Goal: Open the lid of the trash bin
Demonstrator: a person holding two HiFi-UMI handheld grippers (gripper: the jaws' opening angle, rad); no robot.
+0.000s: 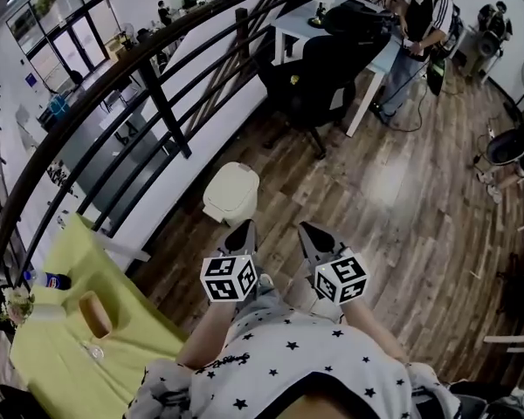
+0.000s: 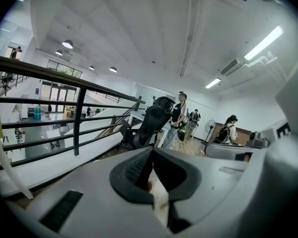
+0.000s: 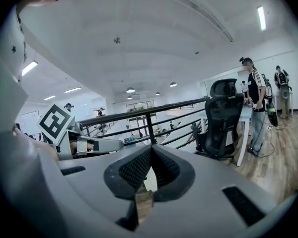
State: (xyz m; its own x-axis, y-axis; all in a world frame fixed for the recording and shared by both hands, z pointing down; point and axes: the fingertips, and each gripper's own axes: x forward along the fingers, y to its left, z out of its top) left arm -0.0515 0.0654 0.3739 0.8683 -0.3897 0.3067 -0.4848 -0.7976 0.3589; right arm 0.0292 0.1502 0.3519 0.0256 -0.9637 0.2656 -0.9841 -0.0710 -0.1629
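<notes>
The cream trash bin stands on the wooden floor beside the railing, its lid down. My left gripper hovers just short of the bin's near right side, and my right gripper is level with it, further right over bare floor. Both are held close to my body. In the left gripper view the left gripper has its jaws meeting at the tips with nothing held. The right gripper looks the same in its own view. Both cameras point out across the room, so neither shows the bin.
A black metal railing runs along the left, with a drop beyond it. A black office chair and a white desk stand ahead, a person beside them. A yellow-green table with a bottle is at lower left.
</notes>
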